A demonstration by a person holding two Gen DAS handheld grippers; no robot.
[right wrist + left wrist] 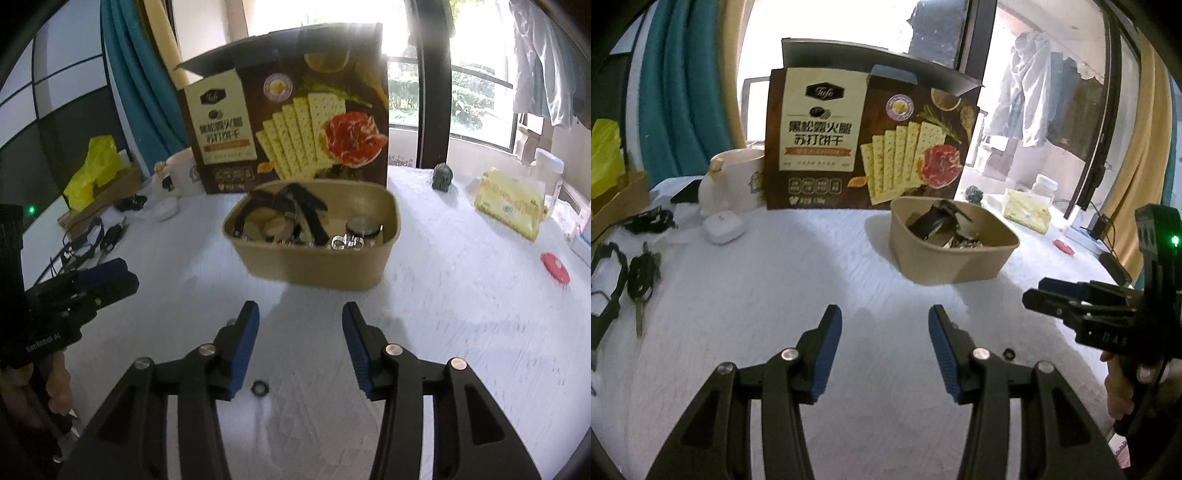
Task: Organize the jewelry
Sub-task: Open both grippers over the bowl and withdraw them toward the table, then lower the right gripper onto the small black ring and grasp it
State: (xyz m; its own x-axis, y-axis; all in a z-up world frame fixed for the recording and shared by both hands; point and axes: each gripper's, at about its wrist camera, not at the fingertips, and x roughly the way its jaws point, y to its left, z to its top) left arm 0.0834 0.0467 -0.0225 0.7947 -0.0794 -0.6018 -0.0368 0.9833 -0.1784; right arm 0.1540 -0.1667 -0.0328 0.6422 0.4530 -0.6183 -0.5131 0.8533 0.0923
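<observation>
A tan bowl (314,254) sat on the white worktop (461,332), just in front of a big cracker box (291,110). Inside the bowl lay black straps (310,210) and shiny rings (347,242). A small black ring (259,388) lay on the worktop in front of the bowl. Both the left tongs (885,347) and the right tongs (300,343) were spread apart, holding nothing. Keys (642,273) lay far left of the bowl.

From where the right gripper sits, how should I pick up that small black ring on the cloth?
The ring lies flat on the cloth, apart from the bowl. Probably come straight down with the open right hand-held gripper, fingers straddling the band's outer rim.
</observation>
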